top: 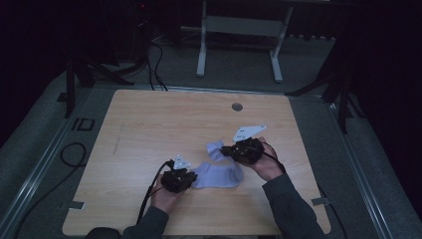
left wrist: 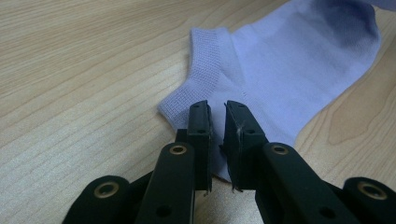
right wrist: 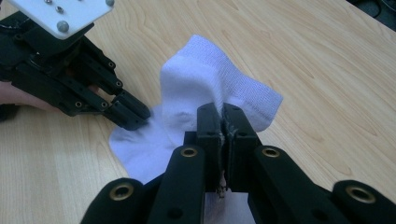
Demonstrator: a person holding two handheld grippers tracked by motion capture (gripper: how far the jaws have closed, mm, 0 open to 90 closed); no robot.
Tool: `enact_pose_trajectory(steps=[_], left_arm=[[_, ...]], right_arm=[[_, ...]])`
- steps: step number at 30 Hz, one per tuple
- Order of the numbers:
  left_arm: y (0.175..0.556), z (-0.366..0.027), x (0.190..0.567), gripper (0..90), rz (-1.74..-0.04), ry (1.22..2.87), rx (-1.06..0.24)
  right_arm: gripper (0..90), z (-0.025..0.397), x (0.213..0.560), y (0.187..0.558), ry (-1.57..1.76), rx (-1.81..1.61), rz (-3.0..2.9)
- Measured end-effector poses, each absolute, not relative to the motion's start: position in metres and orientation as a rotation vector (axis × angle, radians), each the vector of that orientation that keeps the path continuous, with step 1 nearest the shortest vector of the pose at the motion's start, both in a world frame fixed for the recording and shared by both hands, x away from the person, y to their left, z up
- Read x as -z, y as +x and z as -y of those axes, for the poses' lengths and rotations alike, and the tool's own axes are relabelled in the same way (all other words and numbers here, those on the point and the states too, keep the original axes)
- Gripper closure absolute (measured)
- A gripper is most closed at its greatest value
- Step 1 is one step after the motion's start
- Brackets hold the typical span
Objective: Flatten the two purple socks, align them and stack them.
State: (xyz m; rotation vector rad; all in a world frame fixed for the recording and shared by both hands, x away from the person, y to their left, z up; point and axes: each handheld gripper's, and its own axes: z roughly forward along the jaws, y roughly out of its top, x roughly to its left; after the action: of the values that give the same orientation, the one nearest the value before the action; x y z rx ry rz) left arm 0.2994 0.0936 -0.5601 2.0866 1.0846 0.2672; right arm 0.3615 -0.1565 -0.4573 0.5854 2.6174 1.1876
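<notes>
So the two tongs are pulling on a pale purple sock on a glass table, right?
Not quite: the table is wooden, not glass, as the high view shows. The left tongs and right tongs do grip the pale purple sock.

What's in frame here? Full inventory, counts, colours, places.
sock: 1, pale lilac, near middle of the table, one end lifted and pinched by the right gripper
table: 1, light wood, centre of the high view
grommet: 1, grey, round, far edge of the table top
frame stand: 1, grey metal, on the floor beyond the table
cables: several, black, on the floor at far left
left gripper: 1, black, jaws close together over the sock's cuff edge, narrow gap between them
right gripper: 1, black, shut on a fold of sock
person's forearms: 2, dark sleeves, entering from the bottom edge
</notes>
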Motion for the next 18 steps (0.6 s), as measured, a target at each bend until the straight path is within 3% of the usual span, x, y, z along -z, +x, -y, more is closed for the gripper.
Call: enact_pose_trajectory(steps=[18], left_arm=[[0.299, -0.0935, 0.56, 80.5, -1.087, 2.082, -0.272]], right_arm=[[86.5, 0.1497, 0.4632, 0.3601, 0.576, -1.185, -2.626]])
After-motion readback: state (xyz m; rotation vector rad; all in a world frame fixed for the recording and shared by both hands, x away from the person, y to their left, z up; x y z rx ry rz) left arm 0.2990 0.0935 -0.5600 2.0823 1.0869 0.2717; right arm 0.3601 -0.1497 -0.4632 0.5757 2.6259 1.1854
